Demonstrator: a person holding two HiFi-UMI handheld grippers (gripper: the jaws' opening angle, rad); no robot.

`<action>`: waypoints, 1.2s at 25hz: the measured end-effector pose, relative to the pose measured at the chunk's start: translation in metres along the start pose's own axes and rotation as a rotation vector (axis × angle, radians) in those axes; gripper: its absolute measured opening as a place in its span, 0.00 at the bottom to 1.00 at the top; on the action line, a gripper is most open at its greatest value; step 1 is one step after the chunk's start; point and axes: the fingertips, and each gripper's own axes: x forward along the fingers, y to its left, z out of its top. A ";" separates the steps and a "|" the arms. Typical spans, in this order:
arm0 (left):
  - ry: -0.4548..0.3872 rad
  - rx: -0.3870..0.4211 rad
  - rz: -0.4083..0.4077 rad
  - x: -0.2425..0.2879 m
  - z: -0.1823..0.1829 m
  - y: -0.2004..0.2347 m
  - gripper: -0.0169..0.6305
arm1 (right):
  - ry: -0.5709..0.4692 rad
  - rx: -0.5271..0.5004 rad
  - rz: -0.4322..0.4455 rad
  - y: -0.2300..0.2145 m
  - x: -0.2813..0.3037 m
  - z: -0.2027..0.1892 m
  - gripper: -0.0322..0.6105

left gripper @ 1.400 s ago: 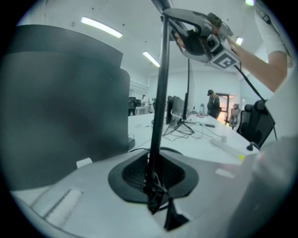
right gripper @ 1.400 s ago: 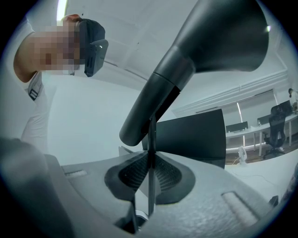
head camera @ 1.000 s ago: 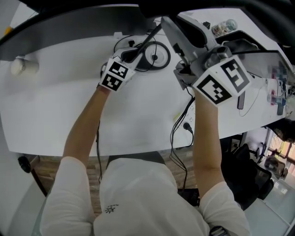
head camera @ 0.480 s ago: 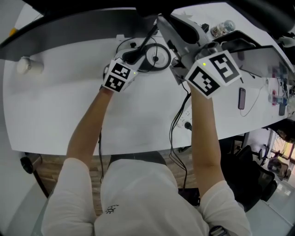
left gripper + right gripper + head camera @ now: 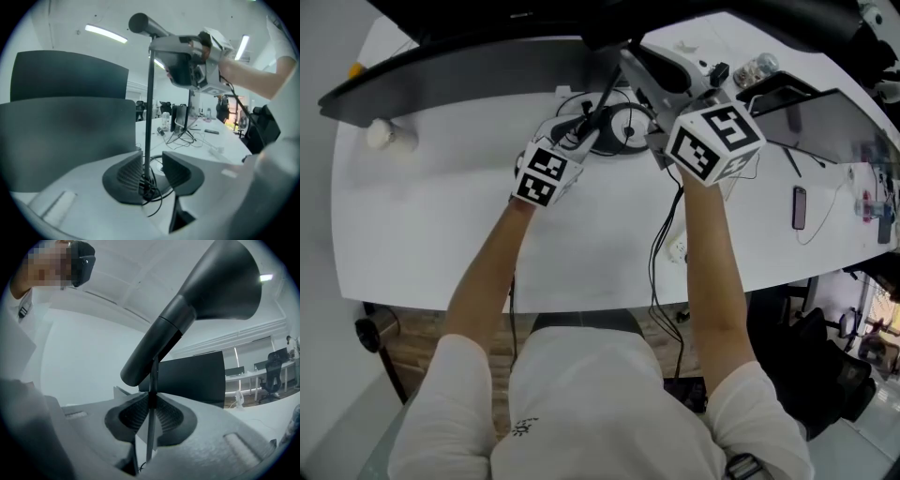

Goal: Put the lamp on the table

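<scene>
White table (image 5: 441,216) carries the lamp (image 5: 628,122) near its far edge, base seemingly down. On its thin stem (image 5: 152,380) the right gripper (image 5: 151,416) is clamped, while the left gripper (image 5: 152,174) has just been opening, jaws wide around the stem without pressing. Stiff, slick and likely top-heavy, it is best gripped low on the stem.

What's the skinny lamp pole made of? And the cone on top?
The lamp pole looks like thin metal painted matte black: straight, no shine. The cone shade may be metal or plastic; its smooth, dull dark surface leaves that open.
</scene>
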 end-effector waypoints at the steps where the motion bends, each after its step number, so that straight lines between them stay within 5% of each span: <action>1: -0.010 0.006 0.010 -0.006 0.004 0.002 0.22 | 0.003 -0.005 -0.002 0.001 0.001 0.000 0.12; 13: -0.042 0.016 0.084 -0.081 0.027 0.015 0.23 | 0.031 -0.030 -0.026 0.006 0.007 0.000 0.12; 15: -0.050 0.009 0.093 -0.092 0.029 0.016 0.23 | 0.041 -0.028 -0.019 0.008 0.006 -0.003 0.23; 30: -0.140 -0.041 0.107 -0.138 0.065 -0.005 0.22 | 0.014 0.034 -0.060 0.031 -0.036 0.006 0.23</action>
